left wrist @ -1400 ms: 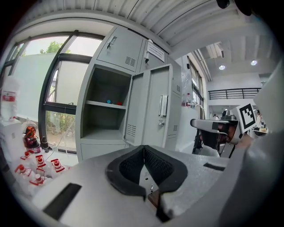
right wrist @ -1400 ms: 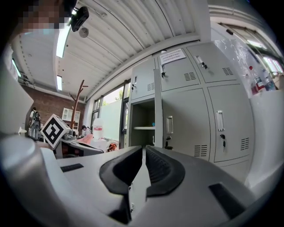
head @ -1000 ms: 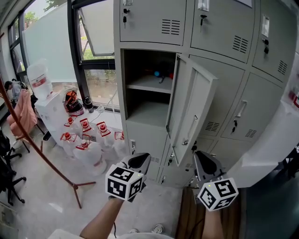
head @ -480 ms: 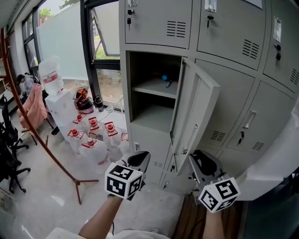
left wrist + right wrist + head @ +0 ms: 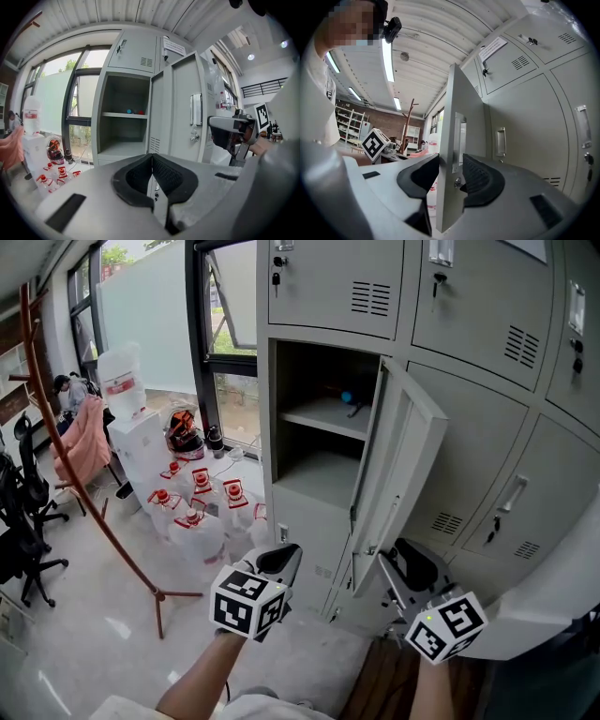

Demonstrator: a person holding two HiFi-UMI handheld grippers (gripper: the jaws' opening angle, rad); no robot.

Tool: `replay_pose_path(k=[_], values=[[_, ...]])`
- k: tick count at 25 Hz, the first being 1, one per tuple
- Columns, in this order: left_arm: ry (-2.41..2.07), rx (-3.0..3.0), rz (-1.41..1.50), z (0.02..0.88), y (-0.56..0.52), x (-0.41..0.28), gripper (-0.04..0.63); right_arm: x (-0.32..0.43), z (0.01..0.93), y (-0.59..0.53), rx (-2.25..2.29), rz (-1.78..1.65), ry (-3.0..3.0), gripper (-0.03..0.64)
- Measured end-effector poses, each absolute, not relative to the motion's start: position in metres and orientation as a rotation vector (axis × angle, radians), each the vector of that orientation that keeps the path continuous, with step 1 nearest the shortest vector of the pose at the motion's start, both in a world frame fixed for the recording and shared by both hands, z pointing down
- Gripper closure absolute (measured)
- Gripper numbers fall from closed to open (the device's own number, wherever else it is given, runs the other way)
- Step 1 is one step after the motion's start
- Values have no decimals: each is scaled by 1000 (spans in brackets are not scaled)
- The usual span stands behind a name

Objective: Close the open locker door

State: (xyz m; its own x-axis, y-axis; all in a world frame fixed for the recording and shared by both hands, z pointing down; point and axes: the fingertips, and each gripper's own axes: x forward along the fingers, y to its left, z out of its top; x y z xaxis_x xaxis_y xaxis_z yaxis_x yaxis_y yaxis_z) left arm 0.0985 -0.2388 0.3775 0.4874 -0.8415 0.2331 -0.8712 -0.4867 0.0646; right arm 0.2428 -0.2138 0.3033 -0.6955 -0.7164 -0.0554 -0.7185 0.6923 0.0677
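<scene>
The grey locker door [image 5: 403, 465] stands half open, swung out from its compartment [image 5: 319, 442], which has one shelf. My right gripper [image 5: 398, 561] is low at the door's free edge. In the right gripper view the door's edge [image 5: 449, 103], with its lock, stands between the jaws of that gripper [image 5: 450, 164]. The jaws are opening and the right pad stands off the metal. My left gripper [image 5: 281, 559] hangs shut and holds nothing, in front of the locker's base. Its pads [image 5: 152, 157] meet, and past them stand the door [image 5: 180, 112] and my right gripper [image 5: 227, 133].
Small blue and red items [image 5: 349, 399] lie on the shelf. Closed lockers [image 5: 511, 493] fill the wall to the right and above. Several water jugs [image 5: 192, 517], a dispenser [image 5: 127, 418], a red coat stand [image 5: 84, 493] and an office chair [image 5: 23, 521] stand at the left.
The view has shifted right and closer to the locker. My right gripper's jaws have spread apart at the door's lower edge. The left gripper has stayed put.
</scene>
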Motion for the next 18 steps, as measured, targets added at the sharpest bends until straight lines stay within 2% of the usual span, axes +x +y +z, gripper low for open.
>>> replay_pose_path(k=[18], values=[[-1621, 2471, 256, 376, -231, 62, 588, 193, 302, -217, -1006, 227, 2972, 468]])
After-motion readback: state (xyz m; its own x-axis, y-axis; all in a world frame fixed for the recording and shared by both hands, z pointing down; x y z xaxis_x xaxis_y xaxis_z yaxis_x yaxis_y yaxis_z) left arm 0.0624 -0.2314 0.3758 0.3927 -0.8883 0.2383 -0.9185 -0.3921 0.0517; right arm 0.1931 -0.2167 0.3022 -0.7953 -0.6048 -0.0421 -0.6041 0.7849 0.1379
